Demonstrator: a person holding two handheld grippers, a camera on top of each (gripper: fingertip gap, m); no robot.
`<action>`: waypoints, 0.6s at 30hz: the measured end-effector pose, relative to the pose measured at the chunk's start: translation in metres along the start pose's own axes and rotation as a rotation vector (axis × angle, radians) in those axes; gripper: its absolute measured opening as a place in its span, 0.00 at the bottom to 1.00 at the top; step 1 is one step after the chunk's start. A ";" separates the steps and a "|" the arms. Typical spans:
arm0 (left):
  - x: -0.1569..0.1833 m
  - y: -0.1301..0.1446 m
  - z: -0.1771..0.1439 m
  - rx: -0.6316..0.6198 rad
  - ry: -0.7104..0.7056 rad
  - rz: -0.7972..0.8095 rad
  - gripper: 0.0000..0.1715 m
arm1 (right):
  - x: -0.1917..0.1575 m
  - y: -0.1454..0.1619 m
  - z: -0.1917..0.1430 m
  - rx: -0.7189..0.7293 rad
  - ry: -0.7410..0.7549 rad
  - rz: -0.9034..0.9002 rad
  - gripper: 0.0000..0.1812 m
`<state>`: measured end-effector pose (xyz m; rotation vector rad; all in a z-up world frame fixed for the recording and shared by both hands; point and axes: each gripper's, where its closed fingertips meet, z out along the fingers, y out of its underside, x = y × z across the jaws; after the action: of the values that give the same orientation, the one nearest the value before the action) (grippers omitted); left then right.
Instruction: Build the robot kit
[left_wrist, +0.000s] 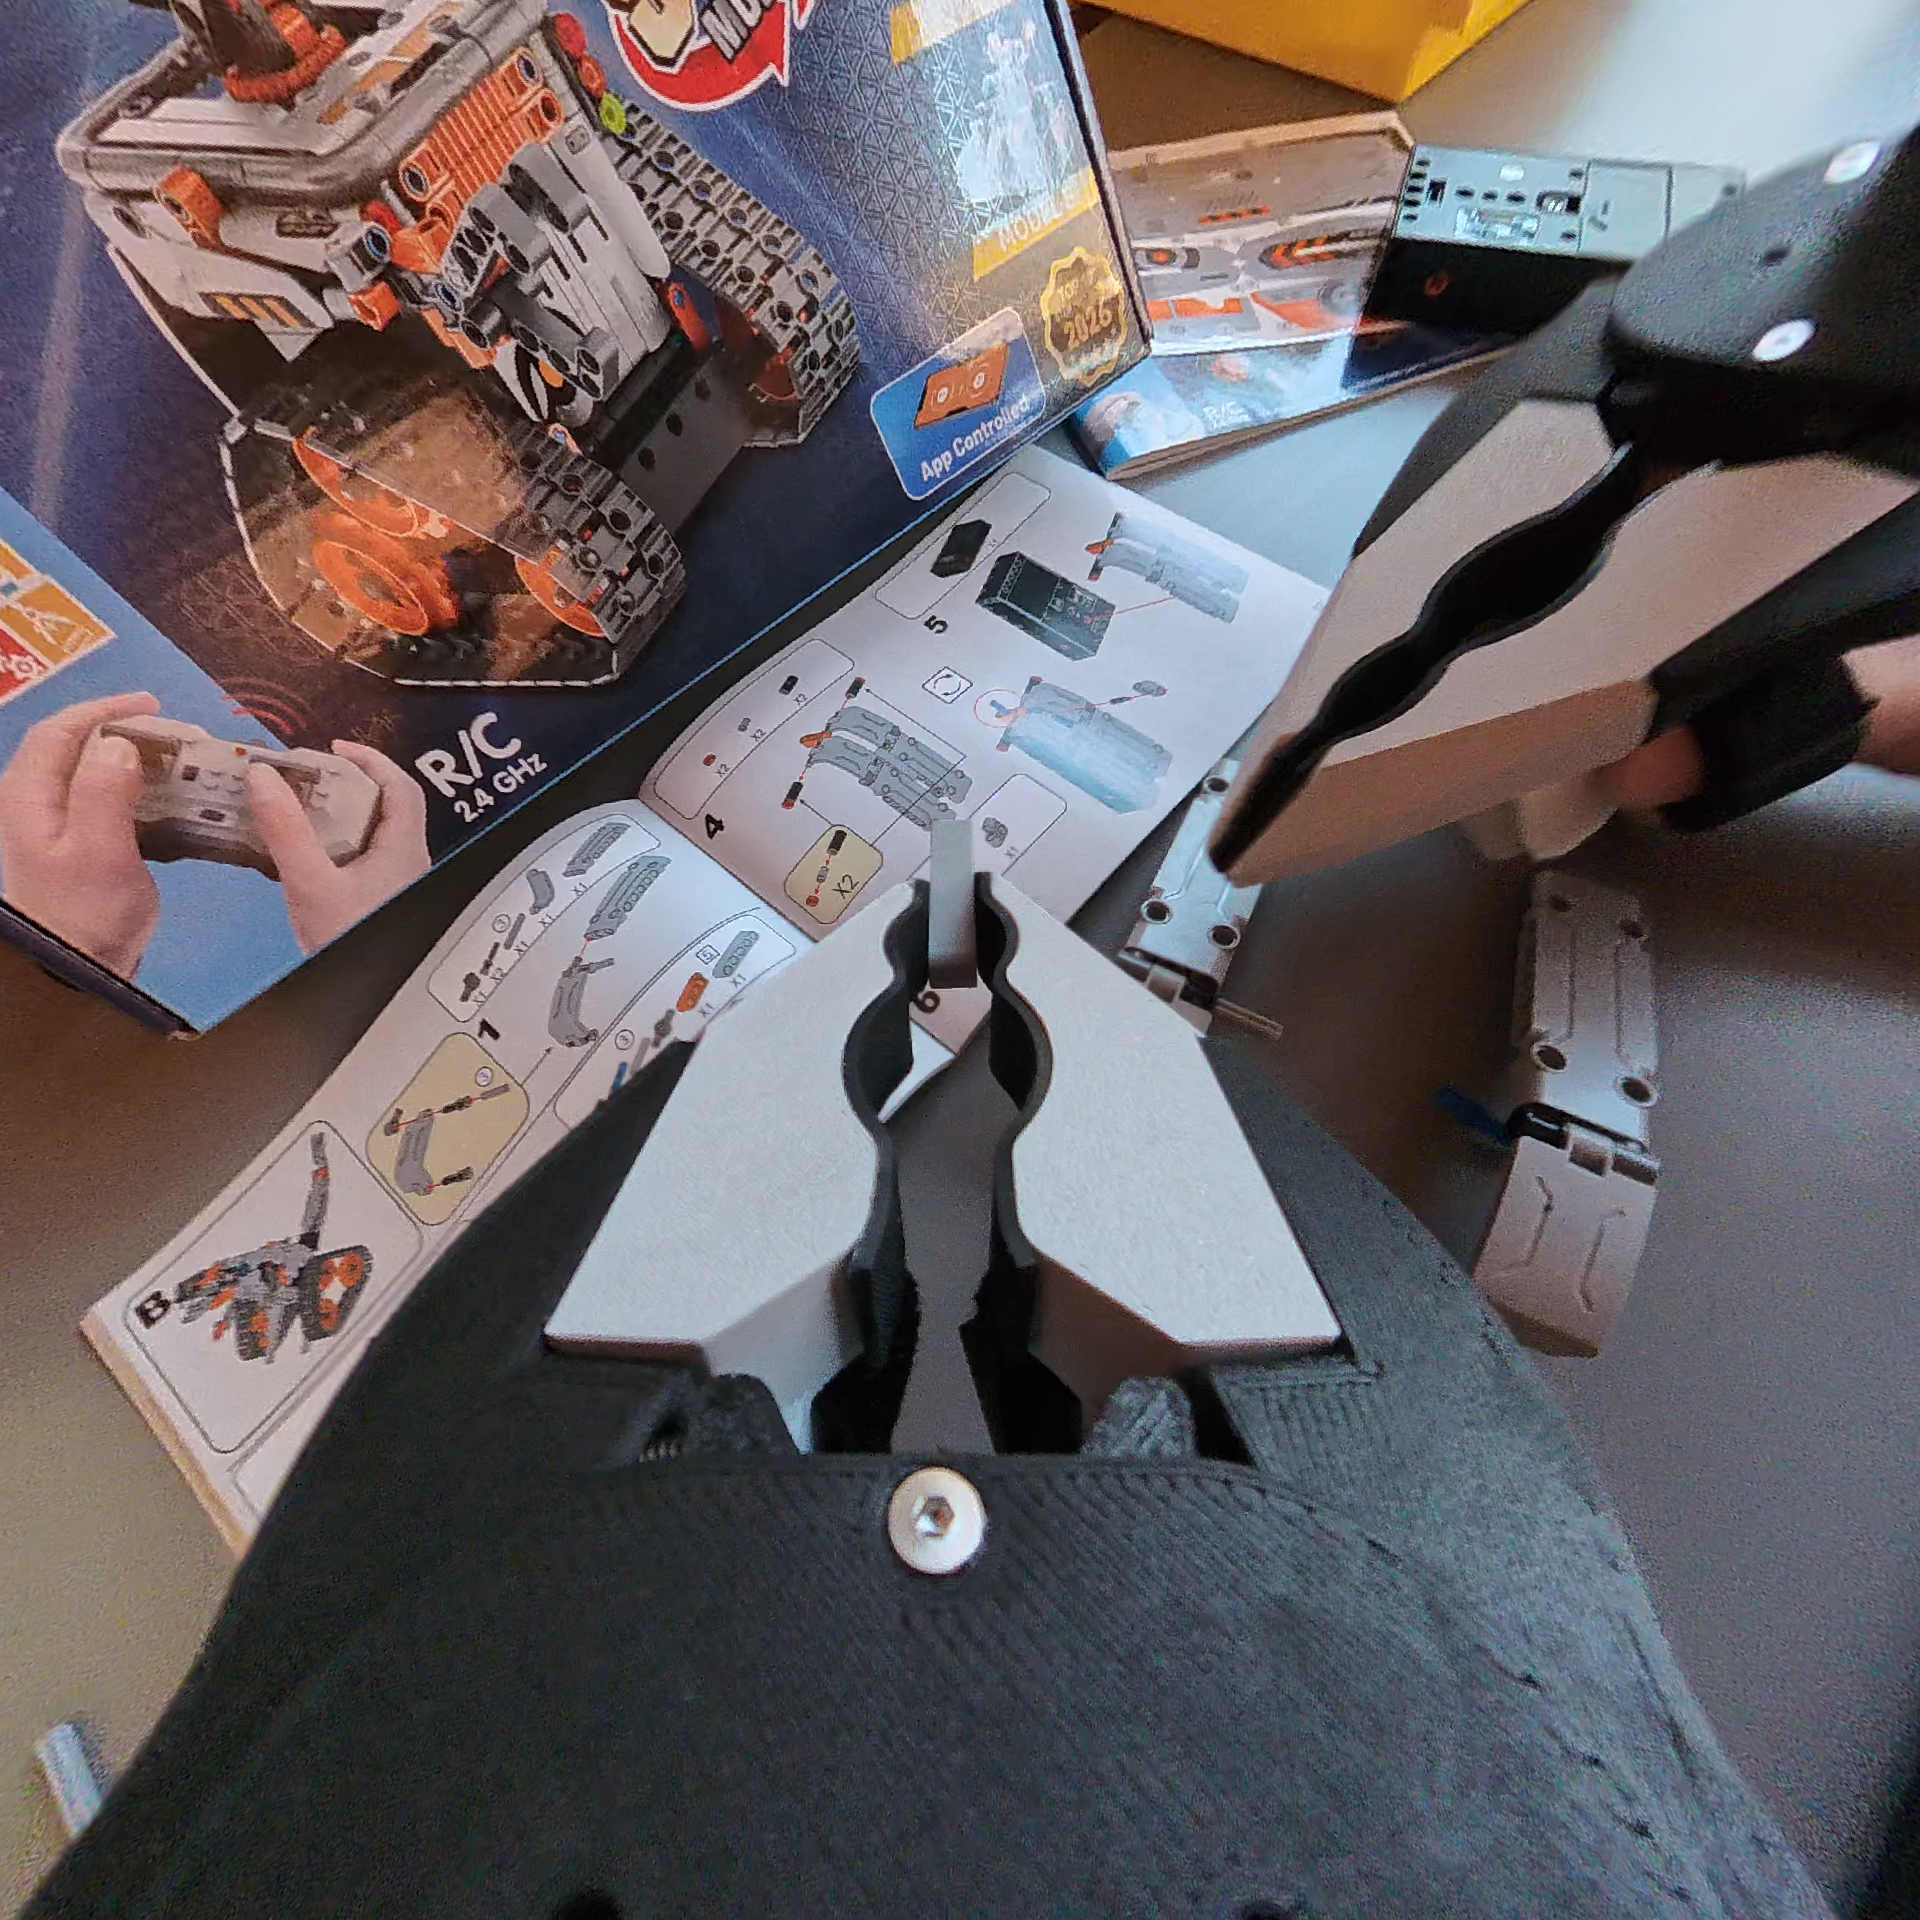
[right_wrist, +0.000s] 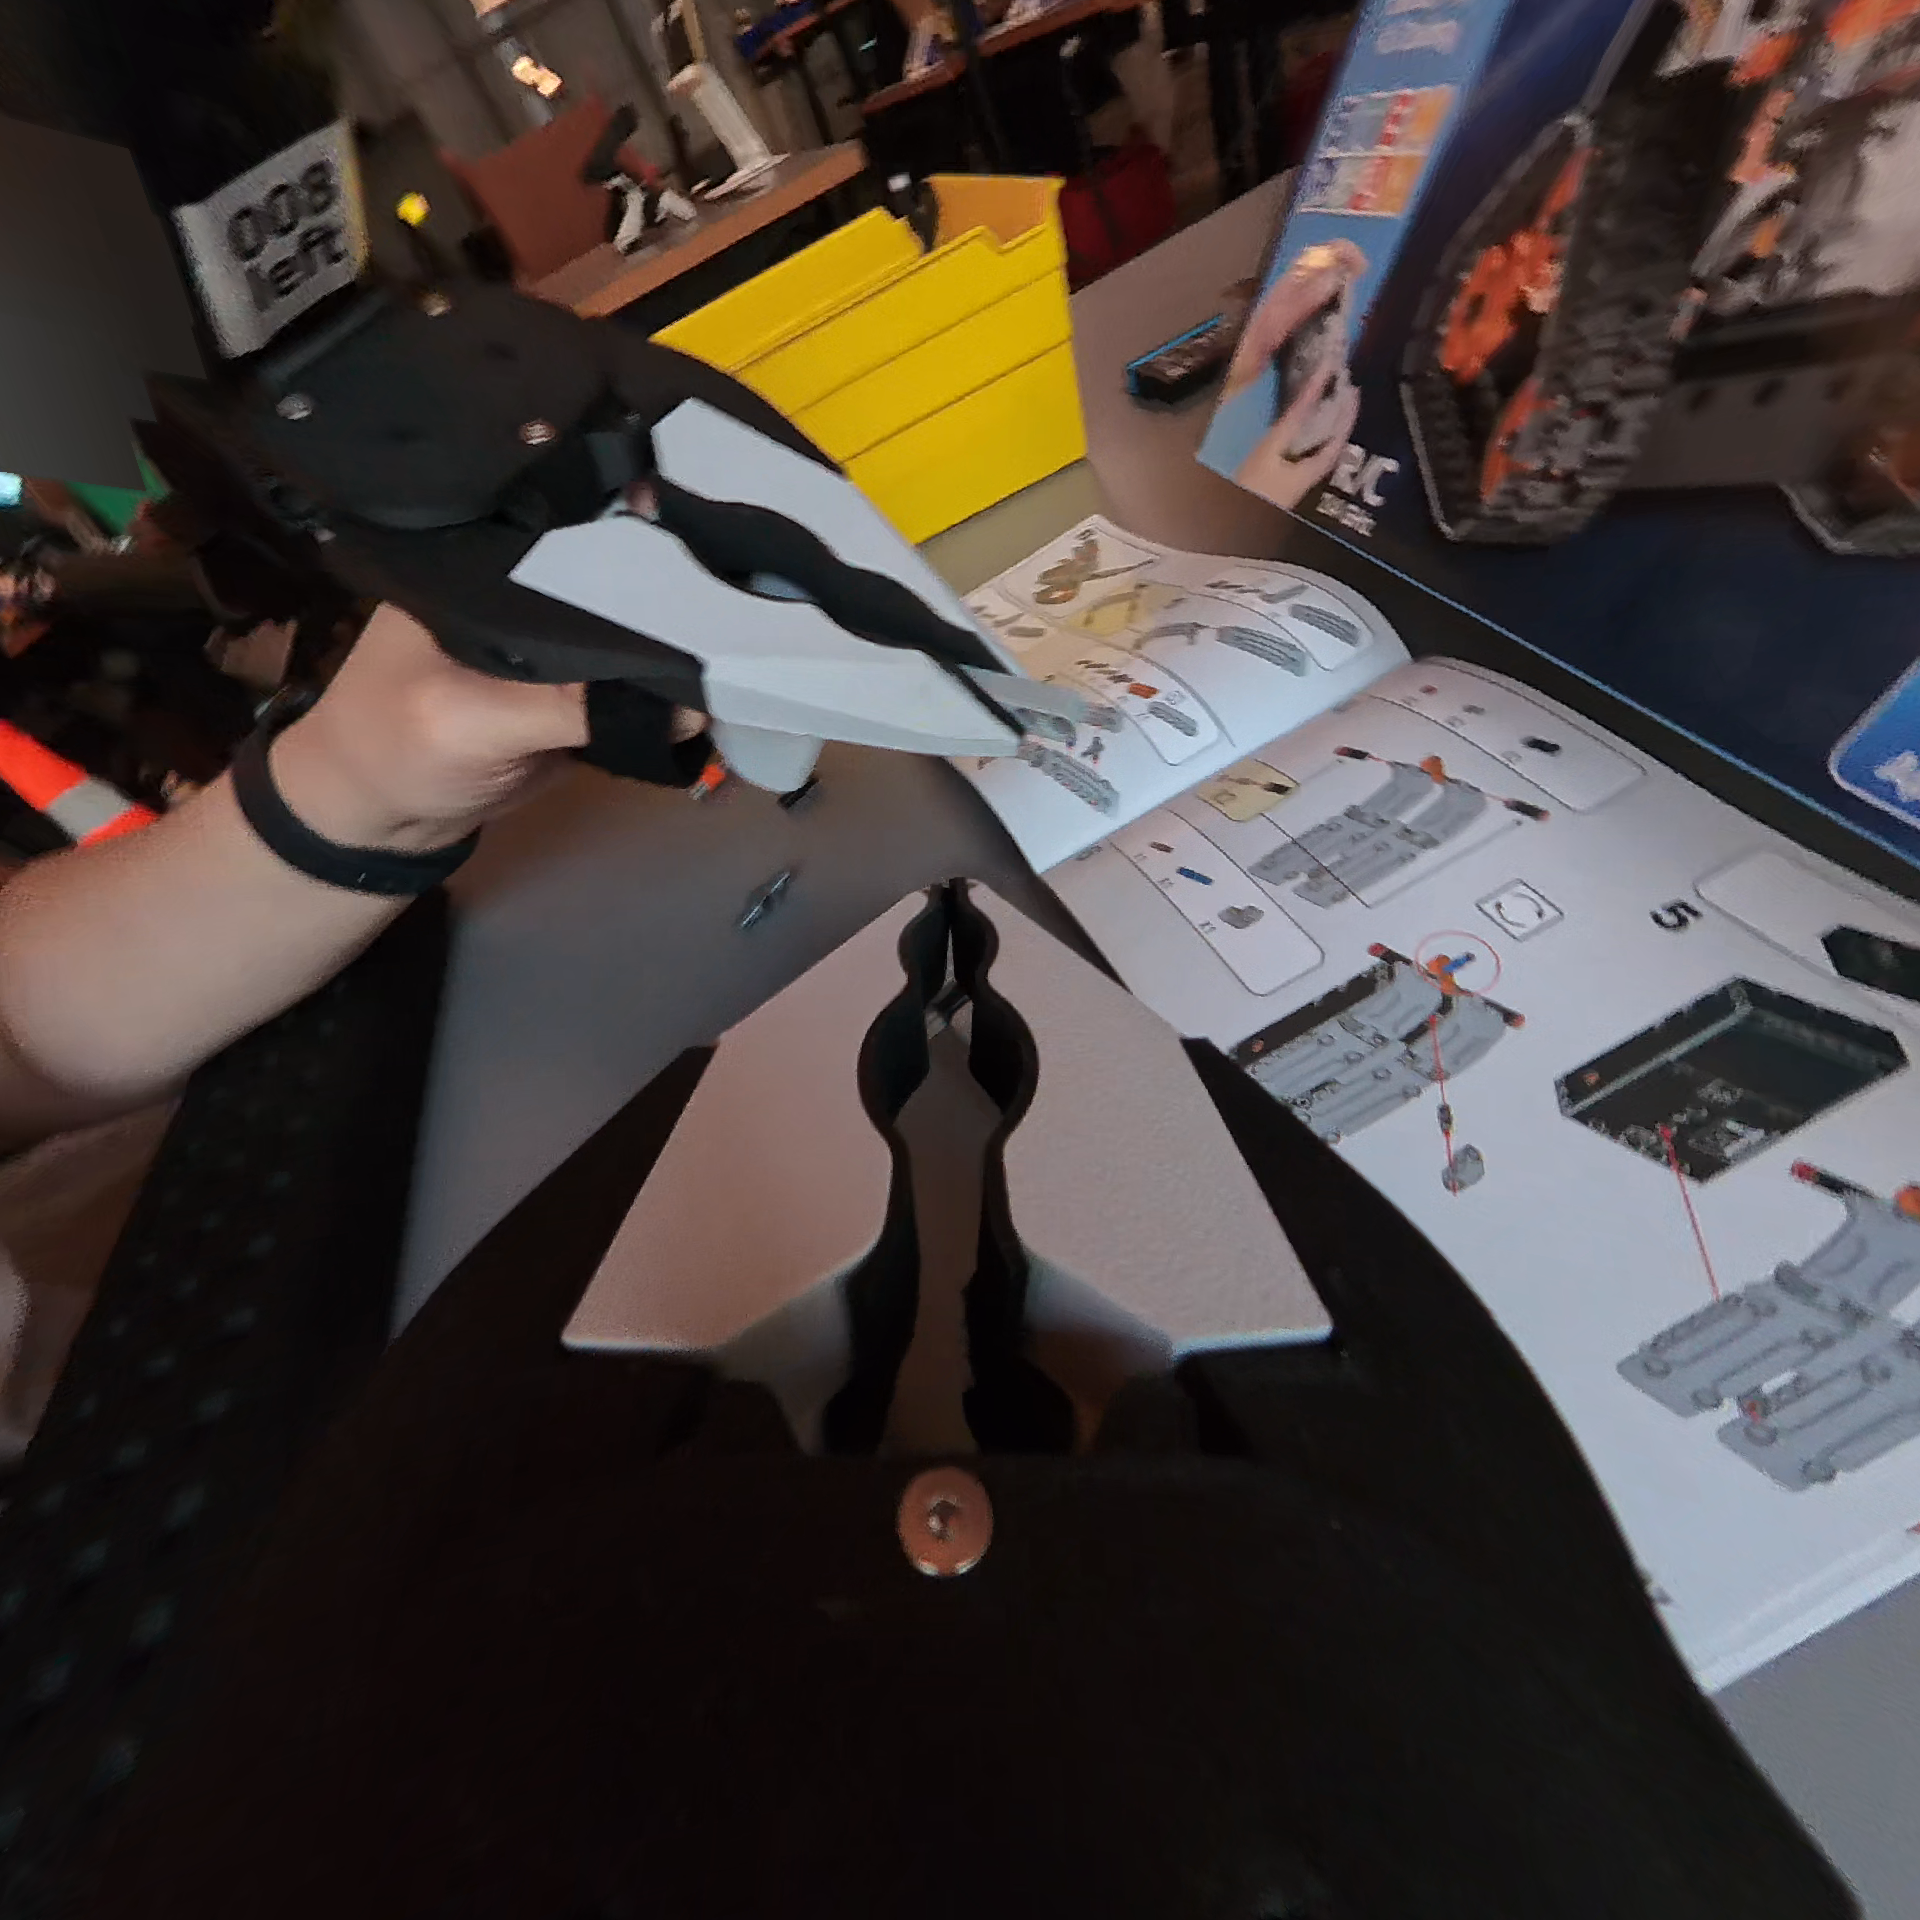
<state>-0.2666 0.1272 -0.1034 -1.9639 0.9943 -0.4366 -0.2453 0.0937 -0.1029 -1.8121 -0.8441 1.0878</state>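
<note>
Left wrist view, build so far: a grey panel assembly (left_wrist: 1574, 1122) is lying on the table (left_wrist: 1766, 1558) to the right, and a second grey assembly (left_wrist: 1184, 925) is peeking out under the other tool; loose bits are sitting about, so the pieces are lying only partly joined.
Left wrist view, left gripper (left_wrist: 953, 914): its tips are pinching a flat grey piece (left_wrist: 953, 904) that is standing upright between them, just above the open instruction booklet (left_wrist: 727, 883).
Left wrist view, right gripper (left_wrist: 1231, 862): it is reaching in from the right, tips pressed together, nose dipping toward the partly hidden assembly; whether it is touching, I cannot tell.
Left wrist view, surroundings: the blue toy box (left_wrist: 468, 416) is standing behind the booklet.
Right wrist view, right gripper (right_wrist: 953, 904): its tips are pressed together, apparently on nothing, hovering over the table beside the instruction booklet (right_wrist: 1455, 935).
Right wrist view, left gripper (right_wrist: 1023, 722): a hand (right_wrist: 436, 748) is holding it up at left, the flat grey piece (right_wrist: 1039, 707) sticking out of its tips.
Right wrist view, surroundings: yellow bins (right_wrist: 935, 364) are sitting behind.
</note>
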 end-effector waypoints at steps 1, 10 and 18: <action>0.000 0.001 0.001 -0.004 -0.008 0.020 0.04 | -0.004 0.000 -0.003 -0.019 -0.027 -0.036 0.00; 0.002 -0.006 0.002 0.028 -0.034 0.101 0.04 | -0.030 -0.001 -0.018 -0.064 -0.185 -0.174 0.06; 0.003 -0.025 -0.011 0.132 -0.058 0.110 0.04 | -0.059 0.002 -0.025 -0.081 -0.375 -0.159 0.21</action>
<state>-0.2595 0.1269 -0.0765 -1.7855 1.0054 -0.3720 -0.2455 0.0340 -0.0777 -1.5960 -1.2470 1.3250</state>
